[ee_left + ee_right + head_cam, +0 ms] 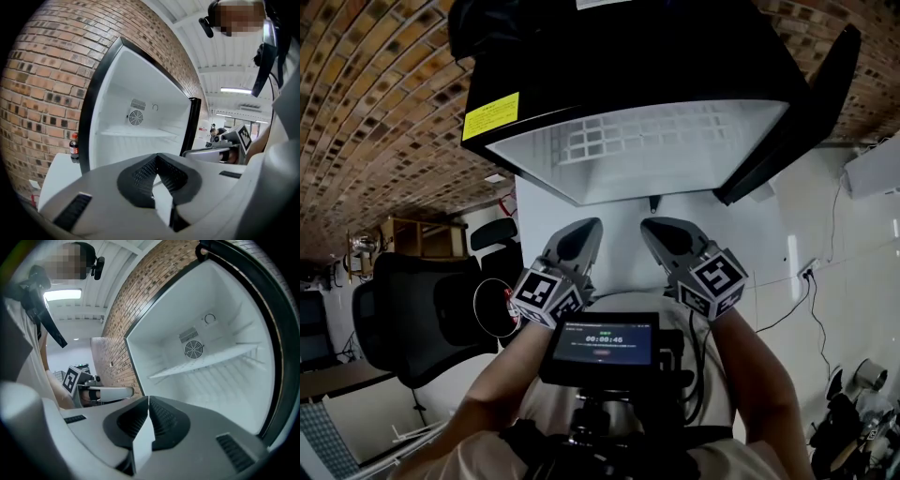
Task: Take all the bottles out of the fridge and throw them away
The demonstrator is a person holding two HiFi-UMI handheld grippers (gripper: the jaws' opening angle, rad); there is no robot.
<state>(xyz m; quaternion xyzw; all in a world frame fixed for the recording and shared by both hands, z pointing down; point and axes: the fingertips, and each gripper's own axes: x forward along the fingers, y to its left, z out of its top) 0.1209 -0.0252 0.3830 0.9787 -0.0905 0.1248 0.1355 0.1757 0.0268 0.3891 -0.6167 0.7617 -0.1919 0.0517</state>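
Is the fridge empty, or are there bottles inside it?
Empty, as far as visible: the fridge and its shelf are bare. One bottle stands outside, beside it.

Brick wall (42, 93) rises ahead and left of the left jaws; a strip light (236, 90) glows on the white ceiling (225, 51) above-right. A black office chair (412, 319) stands farther left.
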